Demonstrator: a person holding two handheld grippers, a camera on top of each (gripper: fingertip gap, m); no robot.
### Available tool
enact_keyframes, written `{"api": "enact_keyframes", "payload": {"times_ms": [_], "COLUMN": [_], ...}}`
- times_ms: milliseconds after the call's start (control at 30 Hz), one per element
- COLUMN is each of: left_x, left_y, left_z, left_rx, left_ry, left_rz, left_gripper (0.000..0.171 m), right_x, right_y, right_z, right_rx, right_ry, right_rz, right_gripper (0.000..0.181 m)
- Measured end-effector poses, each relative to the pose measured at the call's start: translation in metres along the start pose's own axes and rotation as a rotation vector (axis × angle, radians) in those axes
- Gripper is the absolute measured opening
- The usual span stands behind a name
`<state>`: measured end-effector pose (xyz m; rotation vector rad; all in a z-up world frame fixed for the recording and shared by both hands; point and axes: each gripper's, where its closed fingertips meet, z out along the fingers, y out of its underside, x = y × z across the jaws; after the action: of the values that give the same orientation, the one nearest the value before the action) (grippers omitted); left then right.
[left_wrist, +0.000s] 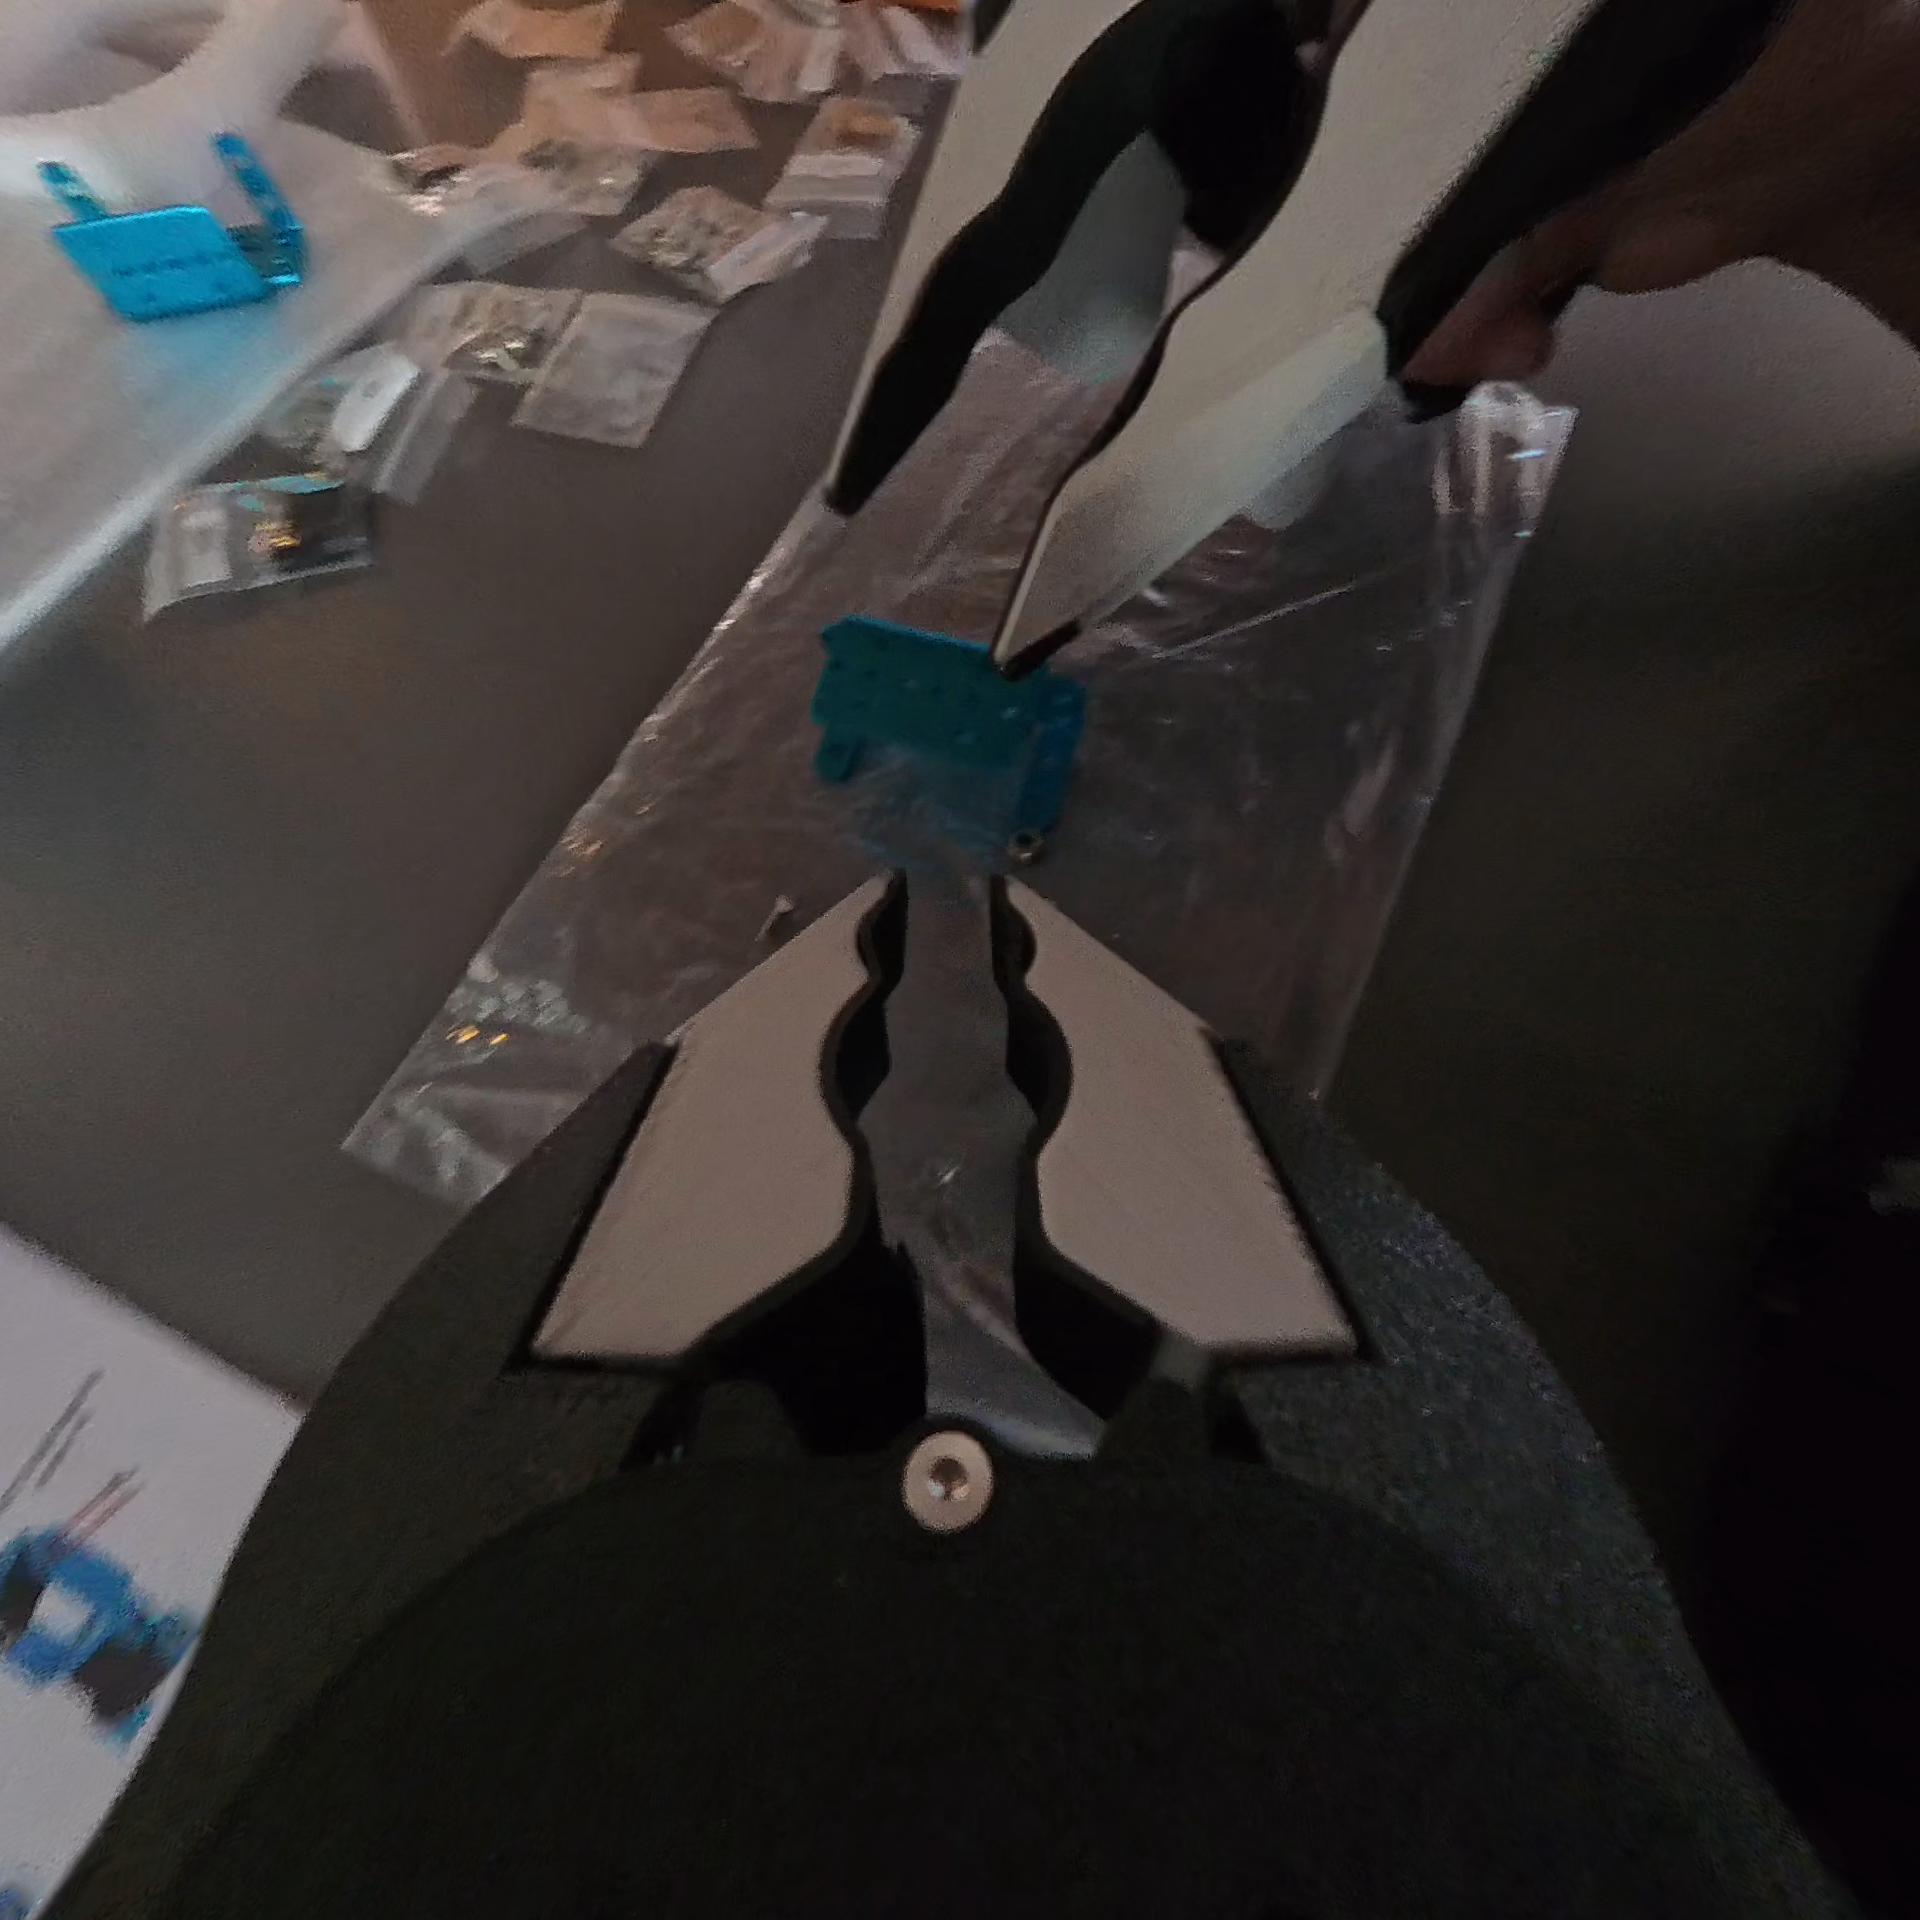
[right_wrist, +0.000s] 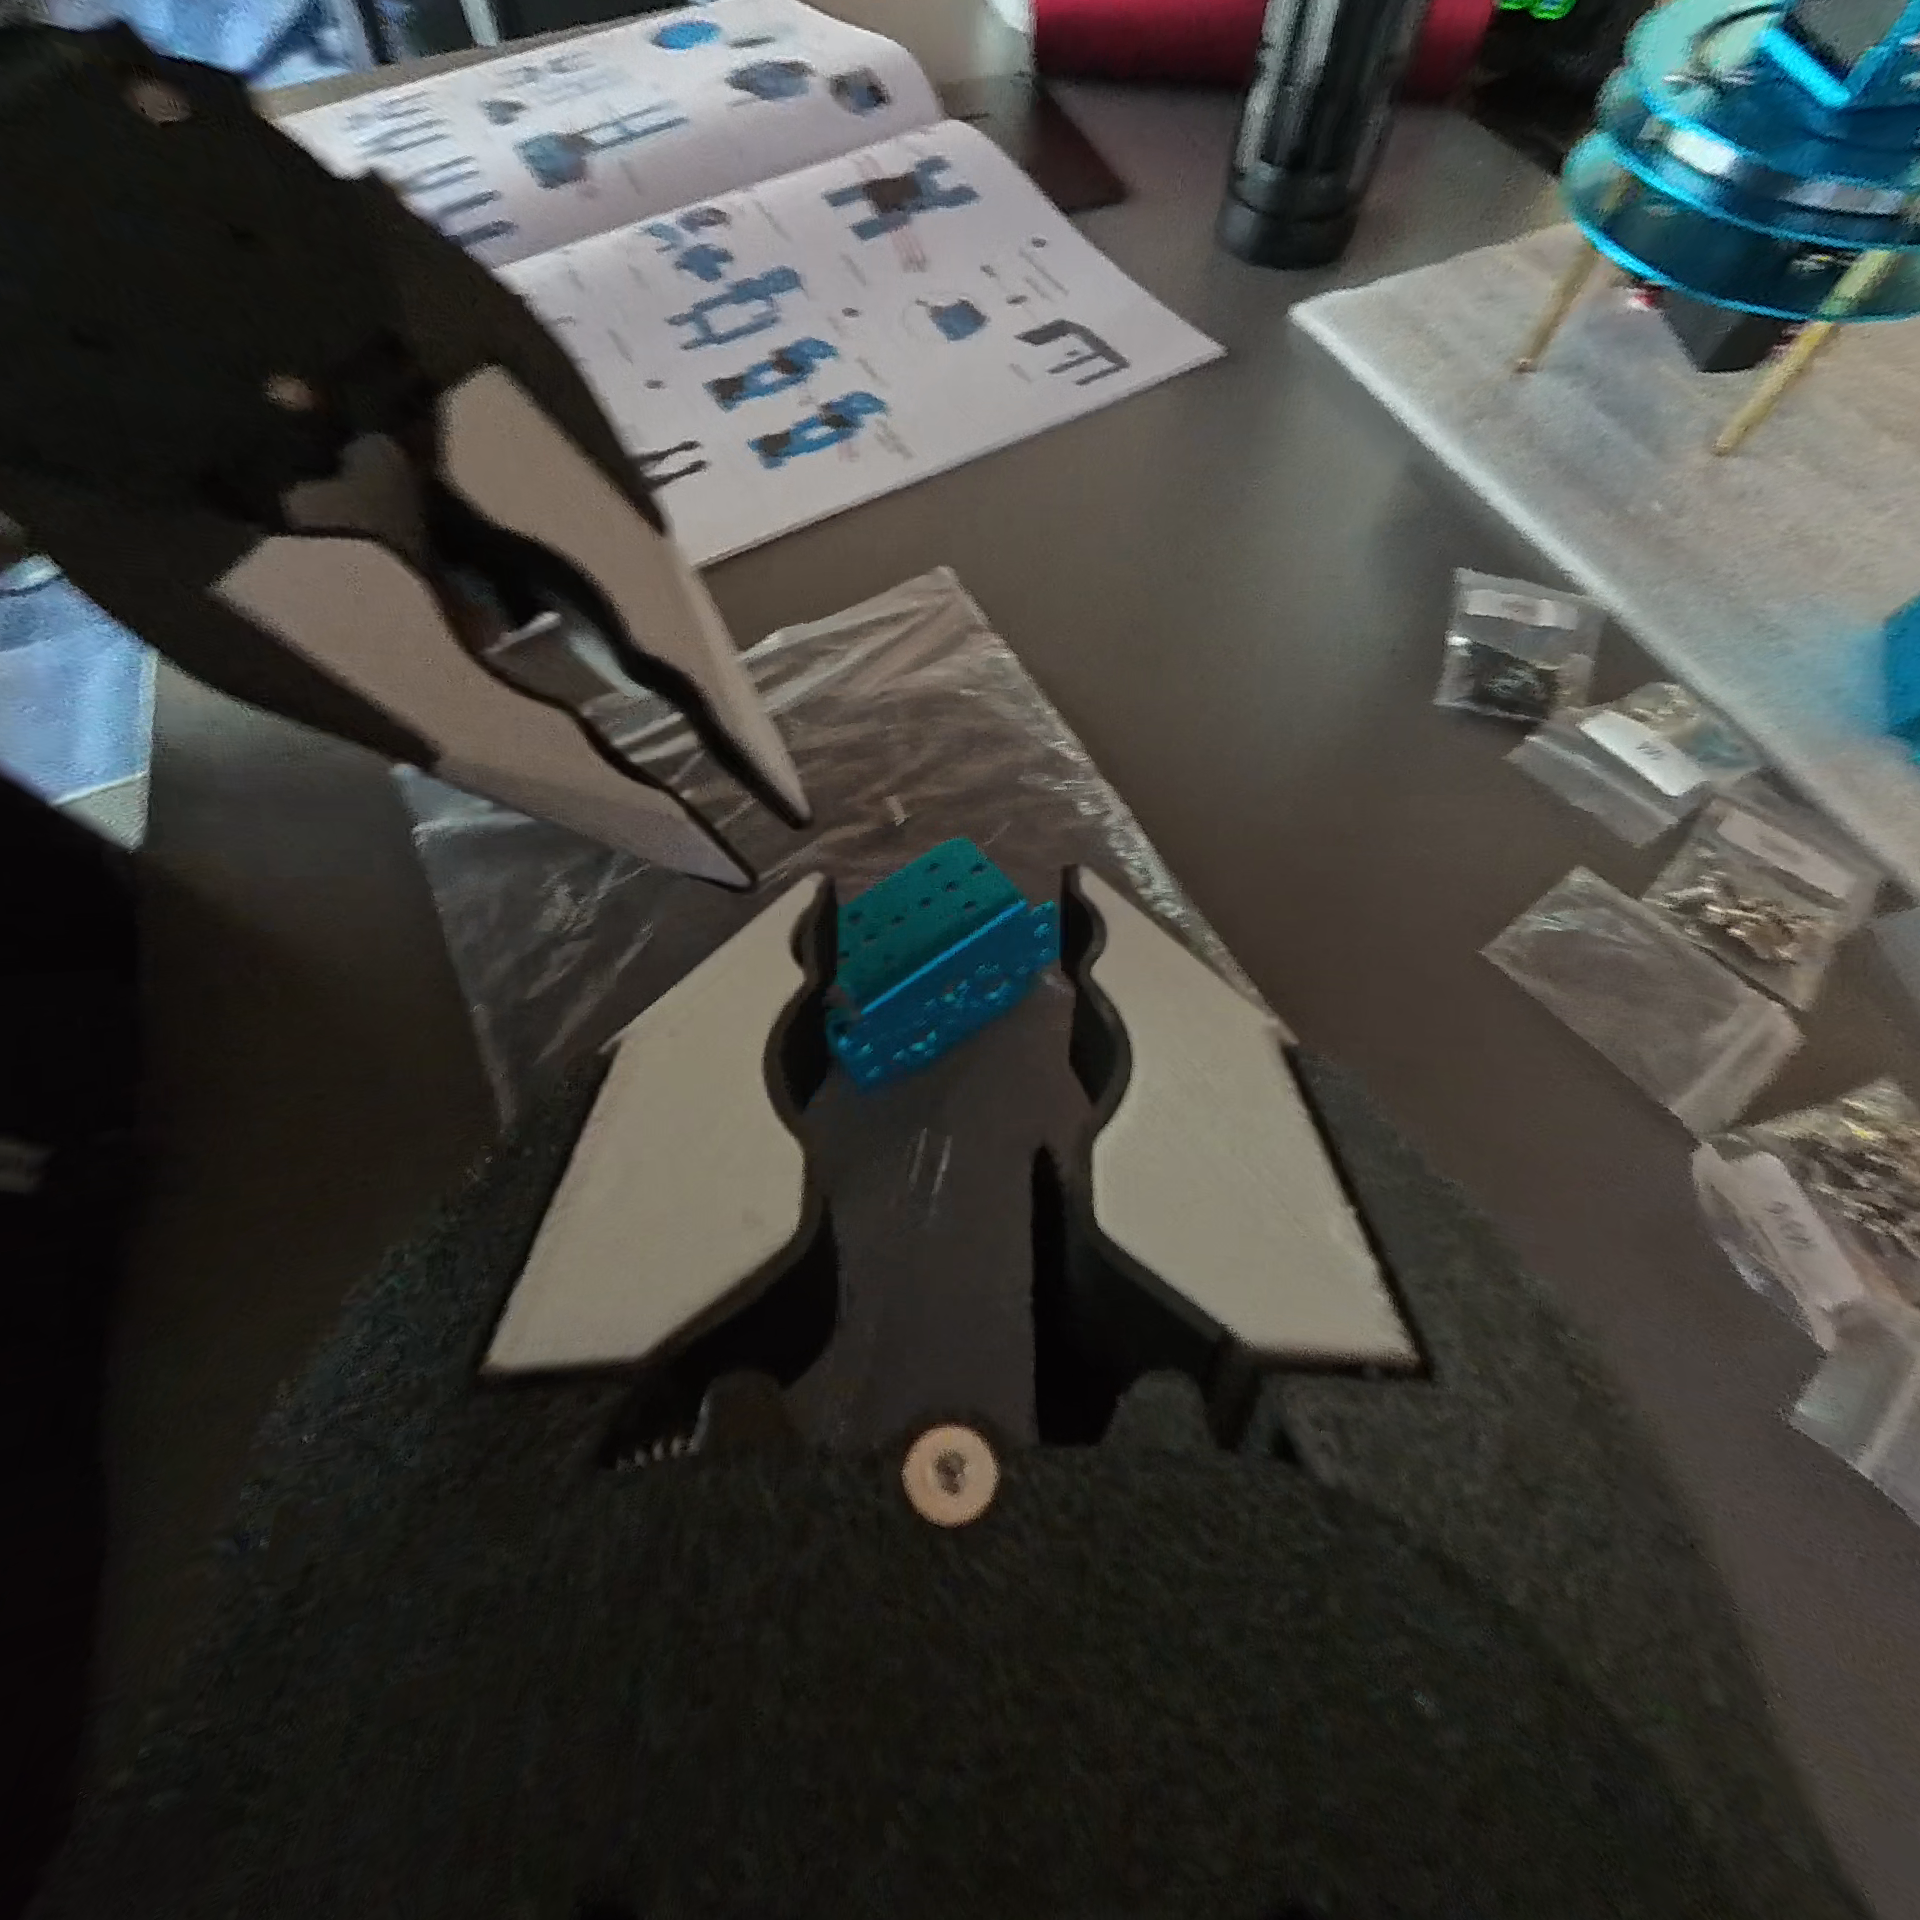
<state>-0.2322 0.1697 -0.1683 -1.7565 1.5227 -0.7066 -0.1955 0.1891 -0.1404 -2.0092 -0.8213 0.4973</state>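
Note:
A small blue perforated metal bracket (left_wrist: 935, 717) lies on a clear plastic bag (left_wrist: 1351, 644) on the dark table, its near part under plastic film. My right gripper (right_wrist: 945, 883) is open and straddles the bracket (right_wrist: 935, 977), which sits between its fingers. In the left wrist view the right gripper (left_wrist: 937, 577) comes in from above, and one fingertip (left_wrist: 1029, 649) touches the bracket's corner. My left gripper (left_wrist: 948, 883) has a narrow gap between its fingers and holds nothing. Its tips sit just short of the bracket, low over the bag (right_wrist: 935, 727). In the right wrist view the left gripper (right_wrist: 776, 852) points in from the left.
An open instruction booklet (right_wrist: 831, 281) lies beyond the bag. Several small bags of hardware (right_wrist: 1662, 935) lie to the right. A blue round assembly (right_wrist: 1745, 177) stands on a pale mat (right_wrist: 1558, 436). A black cylinder (right_wrist: 1299, 135) stands behind. A second blue bracket (left_wrist: 177, 255) lies far left. One gripper's finger ends stand about 6 cm off the other's. The right tips stand about 30 cm off the blue round assembly (right_wrist: 1745, 177).

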Motion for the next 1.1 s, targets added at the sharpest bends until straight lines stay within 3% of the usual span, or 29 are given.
{"api": "enact_keyframes", "payload": {"times_ms": [200, 367, 667, 867, 1100], "left_x": [0.017, 0.017, 0.009, -0.016, -0.014], "left_y": [-0.001, 0.004, 0.004, -0.041, -0.043], "left_z": [0.021, 0.029, 0.018, -0.008, 0.024], "left_rx": [-0.045, -0.102, -0.115, 0.066, 0.019], "left_ry": [0.106, 0.101, 0.027, -0.033, 0.027], "left_rz": [0.072, 0.094, 0.065, -0.005, 0.056], "left_gripper": [0.019, 0.008, 0.007, 0.007, 0.007], "right_x": [-0.002, -0.004, 0.000, 0.003, 0.003], "right_y": [0.008, 0.003, -0.002, -0.004, 0.001], "right_z": [-0.011, -0.014, -0.024, -0.030, -0.031], "right_rx": [-0.002, 0.040, 0.114, 0.131, 0.119], "right_ry": [-0.031, -0.041, -0.054, -0.046, -0.037], "right_rz": [-0.035, -0.028, 0.011, 0.024, 0.018], "right_gripper": [0.042, 0.038, 0.035, 0.035, 0.036]}}
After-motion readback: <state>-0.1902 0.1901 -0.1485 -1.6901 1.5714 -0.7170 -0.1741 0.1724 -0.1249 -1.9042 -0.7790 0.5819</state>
